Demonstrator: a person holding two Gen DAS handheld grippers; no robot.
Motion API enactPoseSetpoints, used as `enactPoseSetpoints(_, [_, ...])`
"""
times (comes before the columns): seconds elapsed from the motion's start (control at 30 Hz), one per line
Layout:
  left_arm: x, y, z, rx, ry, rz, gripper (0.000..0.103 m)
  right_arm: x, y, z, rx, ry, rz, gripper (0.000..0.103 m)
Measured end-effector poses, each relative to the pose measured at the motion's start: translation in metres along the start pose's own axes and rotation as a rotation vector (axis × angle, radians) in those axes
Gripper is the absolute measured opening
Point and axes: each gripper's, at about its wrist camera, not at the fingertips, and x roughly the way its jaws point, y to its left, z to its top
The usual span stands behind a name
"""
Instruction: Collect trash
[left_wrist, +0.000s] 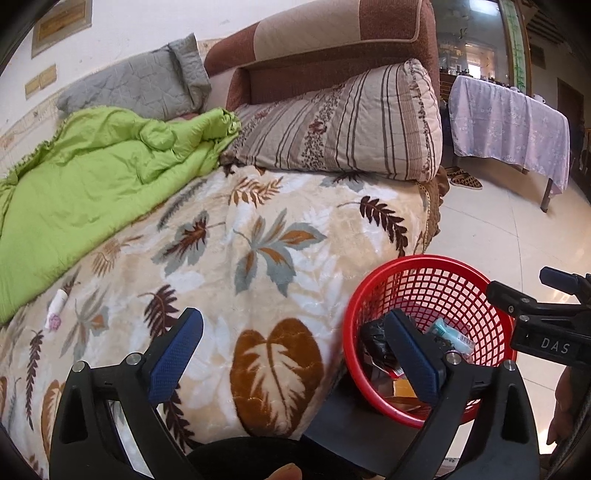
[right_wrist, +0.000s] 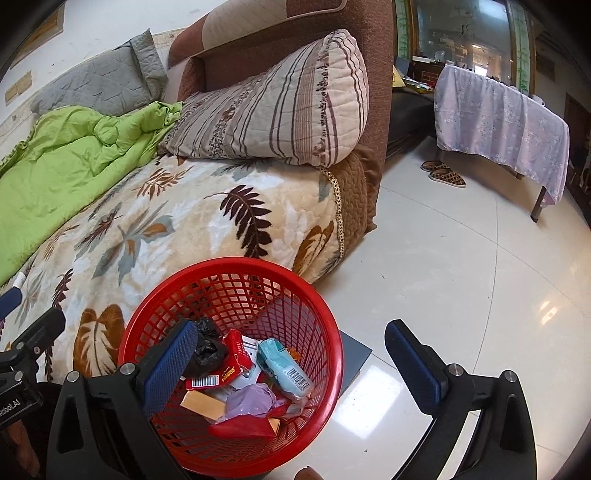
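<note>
Both my left gripper (left_wrist: 291, 354) and right gripper (right_wrist: 291, 363) hang released over the red basket (right_wrist: 147, 332) holding the trash, parked beside the bed (left_wrist: 258, 221) where one small wrapper (left_wrist: 56, 308) waits.

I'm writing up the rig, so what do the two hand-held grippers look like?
Both match: the left hand-held gripper and right hand-held gripper have black frames with cut-outs, silver bolt heads and two flat fingers faced with textured blue pads. White lettering, "DAS", marks the right one's body as seen from the left.

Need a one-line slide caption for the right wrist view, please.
Open right gripper hovers over the red basket of wrappers beside the leaf-print bed.
</note>
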Motion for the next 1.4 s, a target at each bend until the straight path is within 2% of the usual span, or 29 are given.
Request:
enactPoseSetpoints(0.33, [-0.014, 0.006, -0.004, 0.036, -0.061, 0.07, 0.098, -0.007, 0.01, -0.002, 0.007, -0.023, -0.015, 0.103])
enactPoseSetpoints(0.5, [-0.016, 0.021, -0.004, 0.009, -0.054, 0.145, 0.098, -0.014, 0.024, -0.003, -0.04, -0.069, -0.069, 0.103])
enactPoseSetpoints(0.7, [-0.028, 0.034, -0.008, 0.048, -0.085, 0.267, 0.098, -0.03, 0.039, -0.002, -0.044, -0.153, -0.097, 0.103])
enactPoseSetpoints(0.97, [-0.057, 0.072, -0.017, -0.034, -0.117, 0.258, 0.098, -0.042, 0.068, -0.005, -0.049, -0.16, -0.133, 0.103])
enactPoseSetpoints(1.2, [-0.09, 0.115, -0.041, -0.135, -0.138, 0.276, 0.098, -0.068, 0.118, -0.015, -0.112, -0.218, -0.07, 0.103])
enactPoseSetpoints(1.4, [-0.108, 0.147, -0.075, -0.224, -0.148, 0.343, 0.098, -0.095, 0.148, -0.025, -0.102, -0.266, 0.0, 0.103])
